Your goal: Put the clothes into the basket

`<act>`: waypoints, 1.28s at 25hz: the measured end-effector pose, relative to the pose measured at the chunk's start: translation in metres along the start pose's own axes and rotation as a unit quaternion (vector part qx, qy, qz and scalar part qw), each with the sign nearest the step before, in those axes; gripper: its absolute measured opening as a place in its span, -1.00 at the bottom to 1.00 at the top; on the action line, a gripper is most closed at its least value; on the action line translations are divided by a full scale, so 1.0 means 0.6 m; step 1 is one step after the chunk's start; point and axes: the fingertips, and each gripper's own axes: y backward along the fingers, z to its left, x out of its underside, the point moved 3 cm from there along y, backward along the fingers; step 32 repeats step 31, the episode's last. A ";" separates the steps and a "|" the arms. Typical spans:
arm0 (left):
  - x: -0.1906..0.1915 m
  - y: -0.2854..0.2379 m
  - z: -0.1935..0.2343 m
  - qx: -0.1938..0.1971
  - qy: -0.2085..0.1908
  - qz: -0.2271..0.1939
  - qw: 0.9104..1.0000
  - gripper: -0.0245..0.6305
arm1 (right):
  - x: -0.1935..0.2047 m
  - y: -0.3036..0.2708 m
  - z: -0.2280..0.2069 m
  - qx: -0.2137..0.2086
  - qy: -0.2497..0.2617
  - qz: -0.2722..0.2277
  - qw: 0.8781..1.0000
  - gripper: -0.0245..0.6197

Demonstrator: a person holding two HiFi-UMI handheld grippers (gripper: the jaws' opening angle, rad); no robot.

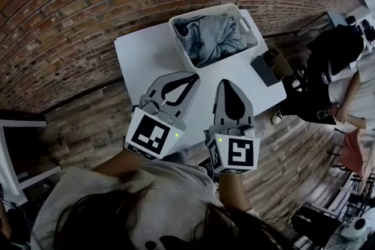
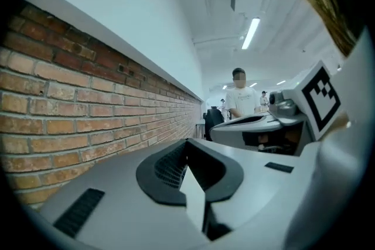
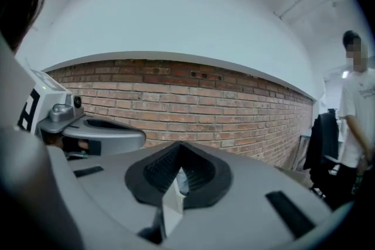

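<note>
Beyond both tool tips, at the far end of the white surface (image 1: pixel 140 55): white basket (image 1: pixel 250 39) holding the grey clothes (image 1: pixel 214 38) | left tool (image 1: pixel 187 80): jaws closed together, nothing between | right tool (image 1: pixel 228 86): jaws closed, empty, just beside the left tool | both well apart from the basket

The clothes (image 1: pixel 214 38) are showing soft creased cloth, the basket (image 1: pixel 251 38) matt white plastic, the table (image 1: pixel 143 55) smooth, the wall (image 1: pixel 88 3) rough brick.
</note>
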 end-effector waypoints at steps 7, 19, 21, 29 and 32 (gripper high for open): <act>0.010 0.062 -0.049 0.003 0.010 0.012 1.000 -0.90 | 0.008 0.077 0.065 -0.014 0.004 -0.001 1.000 -0.91; 0.014 0.084 -0.060 0.005 0.011 0.018 1.000 -0.90 | 0.029 0.090 0.084 -0.022 -0.033 0.020 0.999 -0.91; 0.018 0.084 -0.064 0.009 0.018 0.020 1.000 -0.90 | 0.031 0.094 0.085 -0.026 -0.037 0.021 0.999 -0.91; 0.018 0.090 -0.072 0.008 0.021 0.023 0.999 -0.90 | 0.031 0.100 0.083 -0.031 -0.035 0.024 0.999 -0.91; 0.022 0.093 -0.074 0.009 0.023 0.025 0.999 -0.90 | 0.035 0.103 0.086 -0.034 -0.038 0.024 0.998 -0.91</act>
